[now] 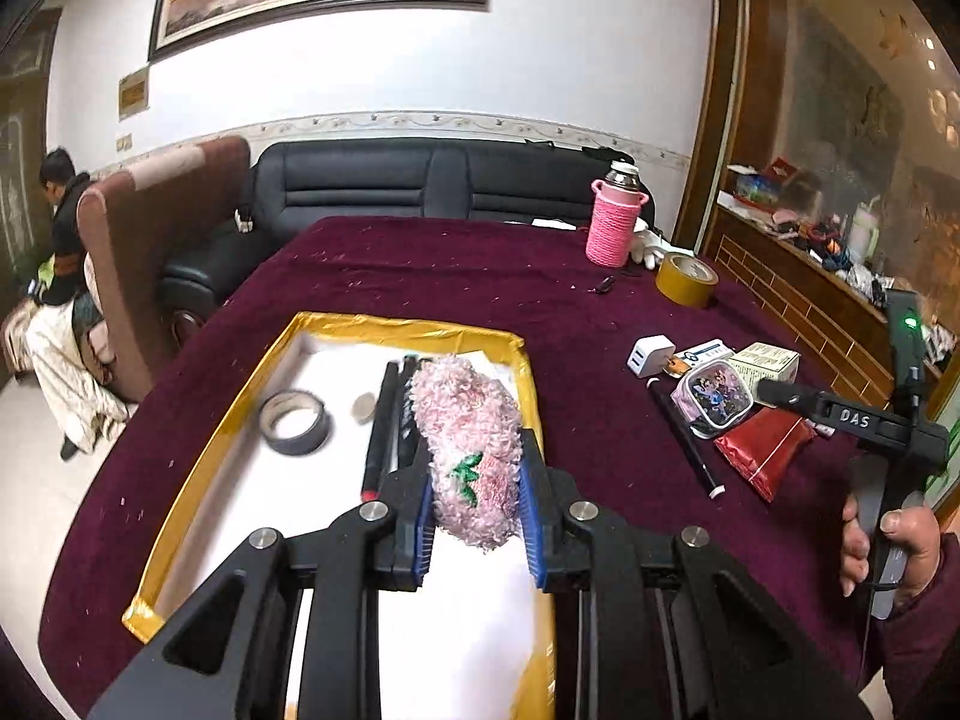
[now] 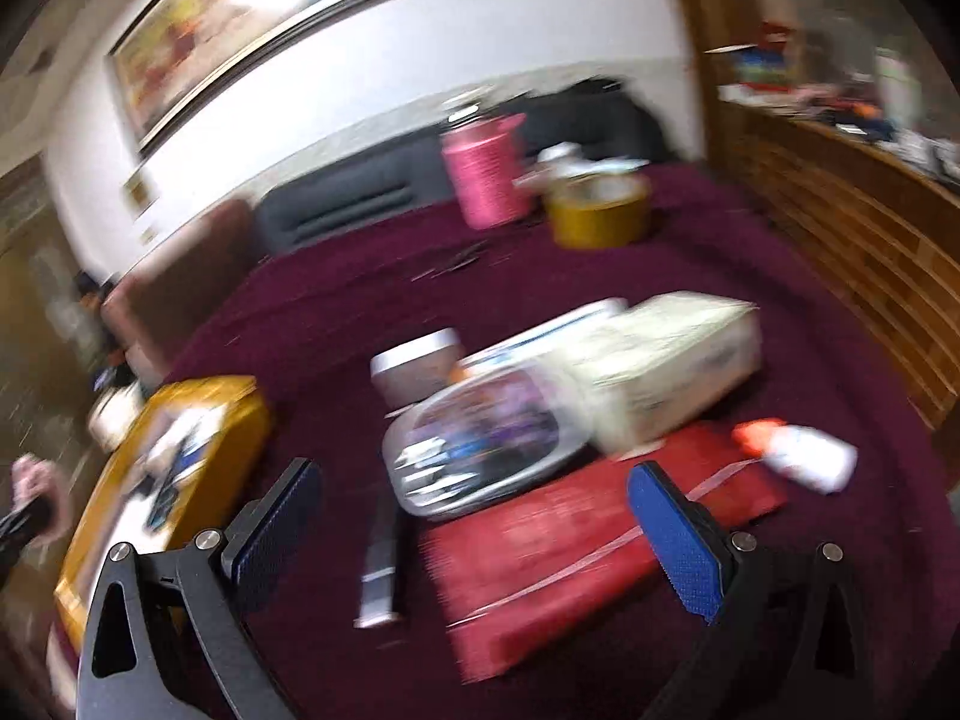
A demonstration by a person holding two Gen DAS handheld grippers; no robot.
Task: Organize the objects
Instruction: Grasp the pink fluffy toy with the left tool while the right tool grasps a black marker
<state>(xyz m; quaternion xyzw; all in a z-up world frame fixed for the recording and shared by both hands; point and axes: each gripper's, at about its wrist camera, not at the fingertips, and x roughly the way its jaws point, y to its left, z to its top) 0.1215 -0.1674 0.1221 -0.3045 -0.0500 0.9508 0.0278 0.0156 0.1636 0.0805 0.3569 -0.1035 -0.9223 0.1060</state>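
Note:
My left gripper [image 1: 474,456] is shut on a fluffy pink pouch [image 1: 465,414] with a stitched strawberry, held above the white tray with a yellow taped rim [image 1: 420,333]. In the tray lie a black tape roll [image 1: 294,423], dark markers [image 1: 384,420] and a coin [image 1: 363,408]. My right gripper [image 2: 474,480] is open and holds nothing, hovering over a red packet [image 2: 570,540] and a clear printed pouch [image 2: 480,450]; the right wrist view is blurred. Around them lie a black pen [image 2: 381,558], a pale box [image 2: 660,366], a white charger [image 2: 414,366] and a small white bottle [image 2: 804,456].
A dark red cloth [image 1: 450,276] covers the table. A bottle in a pink knitted sleeve [image 1: 615,222] and a yellow tape roll [image 1: 687,279] stand at the far right. A black sofa [image 1: 420,180] is behind, a person sits at the left [image 1: 60,228], and a wooden counter [image 1: 798,276] runs along the right.

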